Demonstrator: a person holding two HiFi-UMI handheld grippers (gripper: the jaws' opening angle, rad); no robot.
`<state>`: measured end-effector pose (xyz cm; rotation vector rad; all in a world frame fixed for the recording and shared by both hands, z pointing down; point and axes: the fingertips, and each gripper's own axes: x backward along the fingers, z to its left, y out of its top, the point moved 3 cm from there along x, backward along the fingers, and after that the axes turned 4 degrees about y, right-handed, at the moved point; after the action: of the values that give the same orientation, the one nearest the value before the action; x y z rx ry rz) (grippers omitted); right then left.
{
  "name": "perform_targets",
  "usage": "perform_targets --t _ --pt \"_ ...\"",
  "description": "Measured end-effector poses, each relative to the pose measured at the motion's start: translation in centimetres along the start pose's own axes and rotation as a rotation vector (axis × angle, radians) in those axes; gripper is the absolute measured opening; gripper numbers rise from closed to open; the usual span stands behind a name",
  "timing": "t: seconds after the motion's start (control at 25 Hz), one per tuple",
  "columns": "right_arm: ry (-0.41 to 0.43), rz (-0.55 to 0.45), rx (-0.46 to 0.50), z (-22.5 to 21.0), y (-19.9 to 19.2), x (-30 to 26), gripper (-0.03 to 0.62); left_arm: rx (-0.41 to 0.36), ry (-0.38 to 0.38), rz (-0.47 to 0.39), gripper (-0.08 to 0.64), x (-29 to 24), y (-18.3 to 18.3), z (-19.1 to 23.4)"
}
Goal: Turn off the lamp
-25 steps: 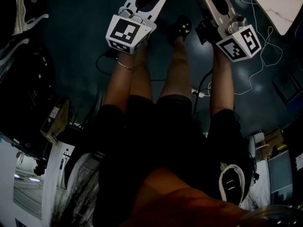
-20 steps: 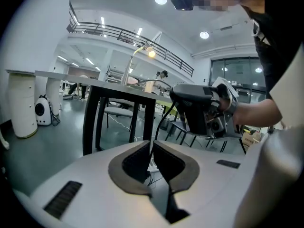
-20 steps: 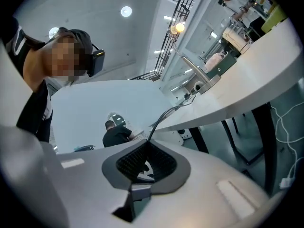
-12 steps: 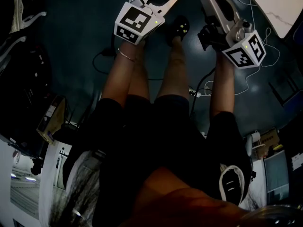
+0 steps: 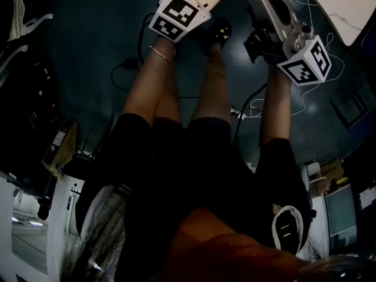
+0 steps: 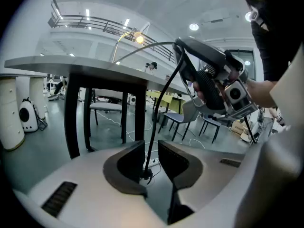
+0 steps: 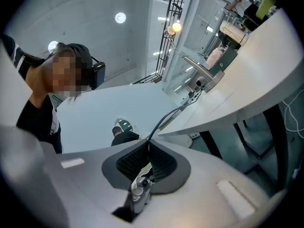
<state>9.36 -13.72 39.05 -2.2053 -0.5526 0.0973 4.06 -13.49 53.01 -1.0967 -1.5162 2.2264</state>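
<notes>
The lamp (image 6: 139,39) glows at the upper middle of the left gripper view, standing on the desk (image 6: 57,63), so the task is not done. Its black cord (image 6: 153,113) is in hand, though: the right tool (image 7: 146,148) is clenched on the cord, which leaves its jaws and climbs toward the desk edge at the right of that view. The left tool (image 6: 151,151) is released, its jaws apart with the cord hanging between them and neither pad pressing on it. A small dark lump (image 6: 144,175) sits on the cord low in that gap. It may be an inline switch, but it is too small to tell. What seems left is to find the switch and press it so the bulb goes dark.
</notes>
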Motion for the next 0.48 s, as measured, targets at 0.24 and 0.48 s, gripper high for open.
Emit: perform_targets --t 0.24,0.48 --pt "-0.002 0.003 0.002 0.0 -0.1 0.2 0.017 -0.017 -0.026 0.057 0.074 -1.7 -1.3 0.1" --pt "0.009 0.006 0.001 0.0 -0.2 0.0 0.017 -0.011 -0.057 0.071 0.074 -2.9 -1.7 0.1"
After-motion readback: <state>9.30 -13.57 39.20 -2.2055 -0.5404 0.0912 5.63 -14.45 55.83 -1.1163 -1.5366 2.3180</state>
